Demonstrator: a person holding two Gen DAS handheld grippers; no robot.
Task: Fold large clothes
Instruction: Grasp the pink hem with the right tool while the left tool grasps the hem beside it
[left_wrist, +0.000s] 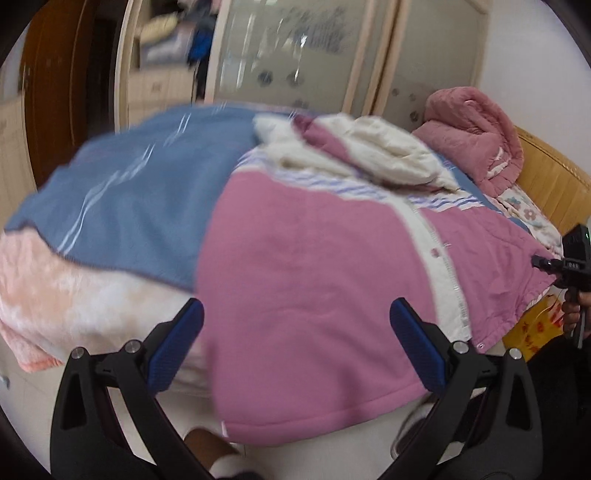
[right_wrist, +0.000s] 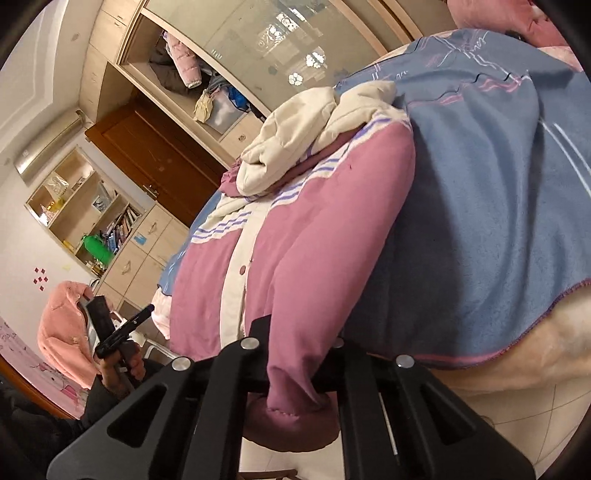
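Right gripper (right_wrist: 295, 373) pinching pink jacket (left_wrist: 314, 266) hem at the bed's (left_wrist: 85, 306) near edge, left gripper (left_wrist: 295, 347) spread wide, nothing between its pads.

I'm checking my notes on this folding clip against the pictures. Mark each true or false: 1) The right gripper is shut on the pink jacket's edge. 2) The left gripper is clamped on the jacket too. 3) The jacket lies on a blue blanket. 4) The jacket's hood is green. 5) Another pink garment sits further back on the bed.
1) True: the right gripper is shut on the pink jacket.
2) False: the left gripper is open, its pads apart with nothing pinched.
3) True: the blue blanket lies under it.
4) False: the hood is cream.
5) True: a pink garment lies bunched behind.
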